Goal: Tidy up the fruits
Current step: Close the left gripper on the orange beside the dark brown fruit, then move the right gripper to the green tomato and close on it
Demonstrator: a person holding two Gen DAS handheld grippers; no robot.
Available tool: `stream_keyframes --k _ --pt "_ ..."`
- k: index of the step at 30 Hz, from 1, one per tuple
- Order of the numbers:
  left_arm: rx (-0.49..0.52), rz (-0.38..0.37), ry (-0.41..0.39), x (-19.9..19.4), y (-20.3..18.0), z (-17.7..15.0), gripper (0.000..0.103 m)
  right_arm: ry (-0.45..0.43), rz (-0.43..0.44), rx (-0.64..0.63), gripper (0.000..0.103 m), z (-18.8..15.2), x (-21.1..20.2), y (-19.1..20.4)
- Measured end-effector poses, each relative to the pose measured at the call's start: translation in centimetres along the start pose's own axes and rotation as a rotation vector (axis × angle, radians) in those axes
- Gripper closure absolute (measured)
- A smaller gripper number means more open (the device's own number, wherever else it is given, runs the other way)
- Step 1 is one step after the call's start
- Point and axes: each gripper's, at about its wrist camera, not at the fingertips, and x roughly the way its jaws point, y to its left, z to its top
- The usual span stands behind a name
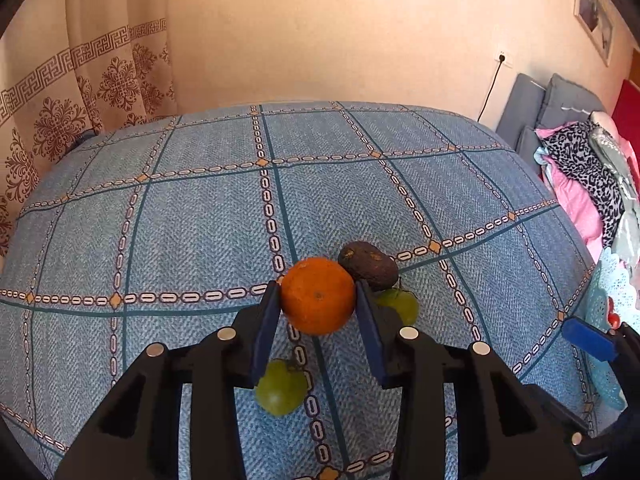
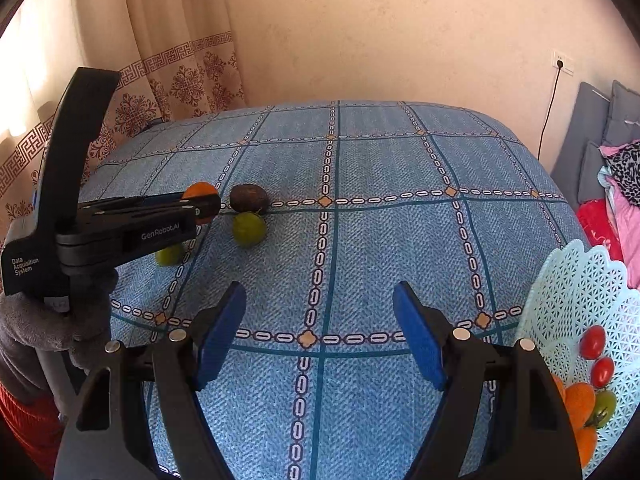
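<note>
Four loose fruits sit on the blue checked worktop (image 1: 160, 220) toward its left side: an orange (image 1: 318, 295), a dark avocado (image 1: 368, 265) and two green fruits. We hold the orange in the left gripper (image 1: 318, 300); its blue pads press on either side of the fruit, so its jaws are closed around the orange at about the fruit's width. From the right wrist view the orange looks lifted slightly clear of the cloth, though we cannot be sure of that. The avocado lies just beyond the orange, touching or nearly touching it, with its long axis running across our line of reach. One green fruit (image 1: 398, 306) sits just beside the avocado on the near side, half hidden behind the right pad; the other green fruit (image 1: 281, 387) lies nearer to us, below the jaws.

Our right gripper (image 2: 320, 332) hovers over bare cloth, its jaws wide and holding nothing. The pale blue lattice basket (image 2: 568, 300) stands at the right edge of the worktop, just beside the right gripper, and already holds cherry tomatoes (image 2: 593, 342), orange pieces and something green.

We judge the orange must travel rightward across the worktop to the basket, which lies well apart from the left gripper. The remaining fruits are nearer the left gripper than the right.
</note>
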Motion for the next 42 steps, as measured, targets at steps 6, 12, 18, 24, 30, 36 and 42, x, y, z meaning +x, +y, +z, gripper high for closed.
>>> stream_keyframes --k 6,12,18,24,30,36,42 --pt "-0.039 0.046 -0.052 -2.3 1.4 0.7 0.064 0.002 0.012 -0.049 0.026 1.3 1.9 1.7" --pt "-0.063 0.065 -0.086 -3.9 2.4 1.3 0.064 0.030 0.078 -0.054 0.027 2.2 5.1 3.4" --pt "-0.094 0.059 -0.114 -5.2 3.3 1.7 0.064 0.041 0.071 -0.084 0.040 3.3 7.3 5.0" --pt "-0.125 0.054 -0.125 -5.8 3.8 1.8 0.064 0.078 0.052 -0.100 0.055 4.0 9.4 5.7" --pt "-0.140 0.047 -0.134 -6.3 4.1 1.8 0.064 0.089 0.043 -0.090 0.072 4.0 10.1 5.4" --pt "-0.148 0.044 -0.142 -6.7 3.9 1.8 0.064 0.094 0.055 -0.075 0.073 3.5 9.0 4.9" --pt "-0.137 0.033 -0.145 -7.0 3.2 1.8 0.064 0.072 0.054 -0.047 0.073 3.0 6.7 4.0"
